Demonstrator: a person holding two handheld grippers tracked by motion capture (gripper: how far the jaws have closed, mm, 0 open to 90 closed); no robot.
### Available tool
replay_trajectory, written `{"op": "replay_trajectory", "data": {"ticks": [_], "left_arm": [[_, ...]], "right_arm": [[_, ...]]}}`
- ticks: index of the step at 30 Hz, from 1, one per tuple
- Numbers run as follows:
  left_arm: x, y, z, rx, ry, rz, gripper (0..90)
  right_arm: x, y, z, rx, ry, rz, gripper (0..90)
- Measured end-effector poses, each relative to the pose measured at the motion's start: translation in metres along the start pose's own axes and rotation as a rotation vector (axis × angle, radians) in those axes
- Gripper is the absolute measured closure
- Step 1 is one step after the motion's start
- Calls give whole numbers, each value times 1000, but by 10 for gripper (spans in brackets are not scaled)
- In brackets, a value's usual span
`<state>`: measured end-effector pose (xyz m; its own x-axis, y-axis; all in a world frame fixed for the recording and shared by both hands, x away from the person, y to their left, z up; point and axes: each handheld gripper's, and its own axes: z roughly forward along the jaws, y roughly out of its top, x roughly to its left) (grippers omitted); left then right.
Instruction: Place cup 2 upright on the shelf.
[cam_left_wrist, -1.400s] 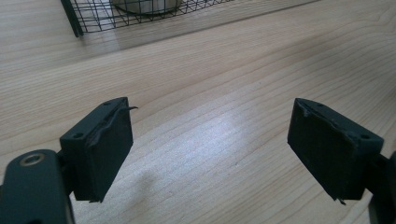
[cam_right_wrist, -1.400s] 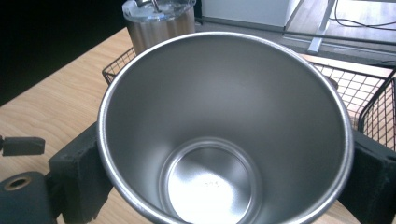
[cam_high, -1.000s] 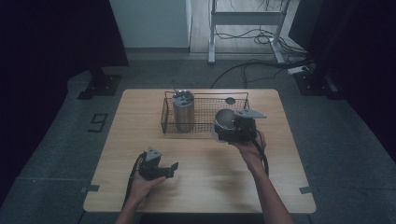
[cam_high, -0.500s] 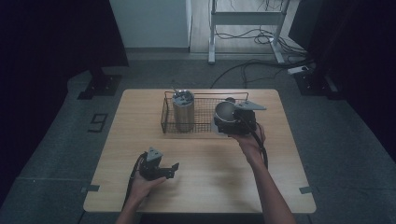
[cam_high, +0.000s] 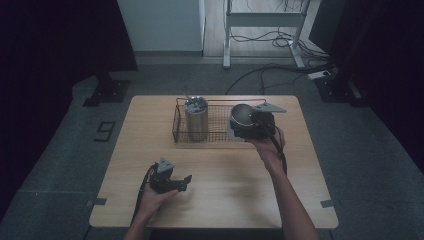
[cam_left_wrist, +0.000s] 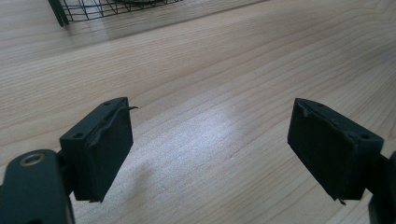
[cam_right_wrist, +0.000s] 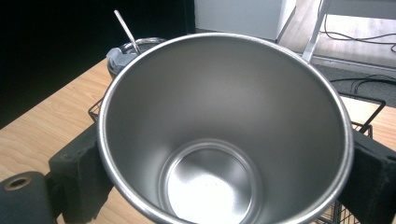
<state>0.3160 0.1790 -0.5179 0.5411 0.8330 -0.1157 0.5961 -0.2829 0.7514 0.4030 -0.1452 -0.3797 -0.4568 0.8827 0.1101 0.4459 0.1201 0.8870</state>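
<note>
Round stainless-steel cup (cam_right_wrist: 224, 140) grasped by right gripper (cam_high: 244, 121) | lifted slightly nearer black wire basket (cam_high: 216, 127) | placement judged imminent | left gripper (cam_left_wrist: 210, 154) released, empty.

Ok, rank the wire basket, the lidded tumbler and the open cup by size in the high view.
1. Wire basket
2. Lidded tumbler and open cup, unranked: the cup is held up nearer the camera.

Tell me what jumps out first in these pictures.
The steel cup clamped in the right claw, held over the wire basket at the table's far side. Next, the lidded tumbler standing in the basket's left end. The left claw rests empty near the table's front, jaws apart.
</note>
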Motion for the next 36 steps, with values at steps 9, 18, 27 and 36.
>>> {"op": "replay_trajectory", "data": {"ticks": [9, 18, 27, 36], "left_arm": [[-1, 0, 1, 5, -1, 3, 144], [-1, -1, 2, 9, -5, 9, 144], [-2, -1, 3, 16, -8, 11, 144], [-3, -2, 5, 22, -10, 19, 144]], "right_arm": [[-8, 6, 6, 8, -8, 11, 71], [-17, 12, 14, 15, -22, 9, 70], [-28, 20, 29, 44, -45, 19, 70], [-36, 23, 40, 58, -67, 24, 70]]}}
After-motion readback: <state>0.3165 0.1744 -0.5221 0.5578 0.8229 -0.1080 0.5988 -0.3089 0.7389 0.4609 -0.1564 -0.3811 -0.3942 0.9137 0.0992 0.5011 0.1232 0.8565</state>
